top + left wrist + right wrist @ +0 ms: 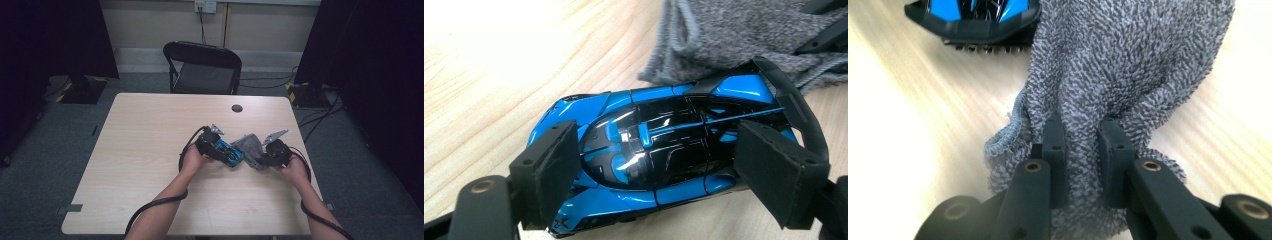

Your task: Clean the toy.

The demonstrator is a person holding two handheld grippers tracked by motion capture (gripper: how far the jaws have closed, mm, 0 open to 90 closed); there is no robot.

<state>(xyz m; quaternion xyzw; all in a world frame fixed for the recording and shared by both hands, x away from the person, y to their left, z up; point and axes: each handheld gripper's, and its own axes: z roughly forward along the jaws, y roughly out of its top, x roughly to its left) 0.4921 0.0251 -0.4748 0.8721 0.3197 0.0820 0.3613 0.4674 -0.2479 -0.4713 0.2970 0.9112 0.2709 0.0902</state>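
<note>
A blue and black toy car (231, 152) lies on the wooden table (150, 150) right of centre. My left gripper (222, 149) is shut on it. In the left gripper view the two pads press the sides of the car (659, 125), one pad (551, 167) on each flank, with the left gripper (656, 150) straddling its roof. A grey towelling cloth (250, 145) lies against the car's rear end. My right gripper (262, 157) is shut on the cloth. In the right gripper view the cloth (1128, 65) bunches between the jaws of the right gripper (1083, 135), and the car's tail (973, 15) sits beyond it.
A black folding chair (202, 65) stands behind the table's far edge. A dark round cable port (237, 108) sits in the tabletop near the back. Black cables trail from both grippers along the forearms. Dark curtains hang at both sides.
</note>
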